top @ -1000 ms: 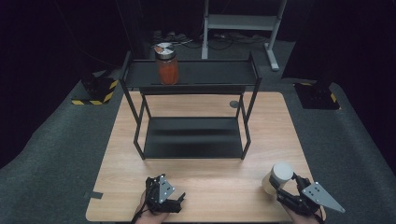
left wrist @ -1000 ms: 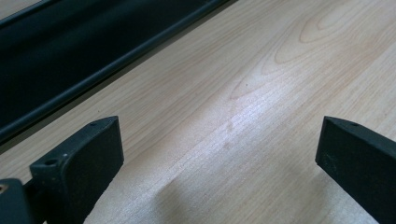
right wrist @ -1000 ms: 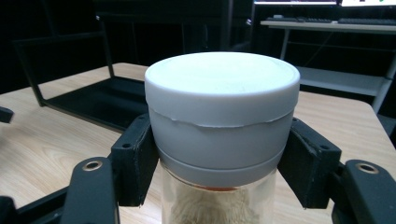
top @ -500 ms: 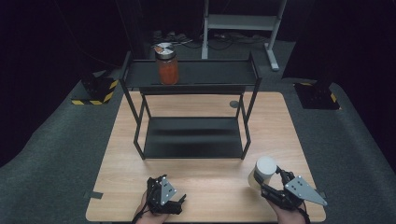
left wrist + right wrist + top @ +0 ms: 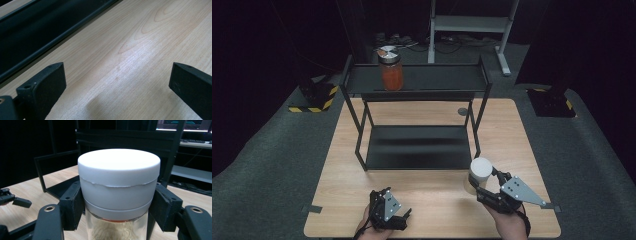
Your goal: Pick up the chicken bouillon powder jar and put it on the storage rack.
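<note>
Carried inward from the desk's right front corner, a white-lidded jar [image 5: 479,175] rides clamped in the right gripper [image 5: 486,190], short of the black shelf [image 5: 414,80], where an orange-filled jar [image 5: 391,69] already stands; left gripper [image 5: 402,216] idles, jaws apart.

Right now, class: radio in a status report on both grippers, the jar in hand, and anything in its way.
Right gripper shut on white-lidded jar. Left gripper open, over bare table. Black shelf rack ahead, orange jar on its top tier.
</note>
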A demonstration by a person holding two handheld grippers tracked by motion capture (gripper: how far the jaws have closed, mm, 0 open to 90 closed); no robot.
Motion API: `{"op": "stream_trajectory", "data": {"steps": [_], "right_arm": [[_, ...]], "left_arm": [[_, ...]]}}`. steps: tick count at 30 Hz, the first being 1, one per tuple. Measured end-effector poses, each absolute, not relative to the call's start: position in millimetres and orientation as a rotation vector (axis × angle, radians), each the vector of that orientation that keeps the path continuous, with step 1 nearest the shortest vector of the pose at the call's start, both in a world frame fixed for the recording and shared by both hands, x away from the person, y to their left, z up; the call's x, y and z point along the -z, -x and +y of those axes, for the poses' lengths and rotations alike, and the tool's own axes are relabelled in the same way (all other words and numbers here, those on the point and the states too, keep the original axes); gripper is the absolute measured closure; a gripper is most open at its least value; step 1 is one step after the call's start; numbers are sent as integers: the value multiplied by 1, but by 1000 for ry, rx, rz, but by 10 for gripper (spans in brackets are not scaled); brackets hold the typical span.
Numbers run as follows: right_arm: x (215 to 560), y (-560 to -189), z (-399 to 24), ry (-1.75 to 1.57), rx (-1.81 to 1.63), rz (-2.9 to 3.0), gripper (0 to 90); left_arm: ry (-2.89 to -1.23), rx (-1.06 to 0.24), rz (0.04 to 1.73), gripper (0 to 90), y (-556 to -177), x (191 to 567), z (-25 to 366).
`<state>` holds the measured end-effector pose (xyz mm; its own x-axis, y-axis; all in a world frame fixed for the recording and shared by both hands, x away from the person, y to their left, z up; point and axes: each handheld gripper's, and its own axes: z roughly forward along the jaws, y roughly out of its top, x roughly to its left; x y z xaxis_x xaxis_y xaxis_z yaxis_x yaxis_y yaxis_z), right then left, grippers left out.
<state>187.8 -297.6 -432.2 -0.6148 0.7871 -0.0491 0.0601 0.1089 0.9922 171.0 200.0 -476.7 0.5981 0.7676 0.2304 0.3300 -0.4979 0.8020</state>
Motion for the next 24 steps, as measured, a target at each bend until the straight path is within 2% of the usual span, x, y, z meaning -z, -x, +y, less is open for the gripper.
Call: {"op": "stream_trajectory", "data": {"steps": [24], "right_arm": [[378,-225,-272,-767,-1609,1767,339]], "left_arm": [[-2085,-739,857,12,-173,476,204]]}}
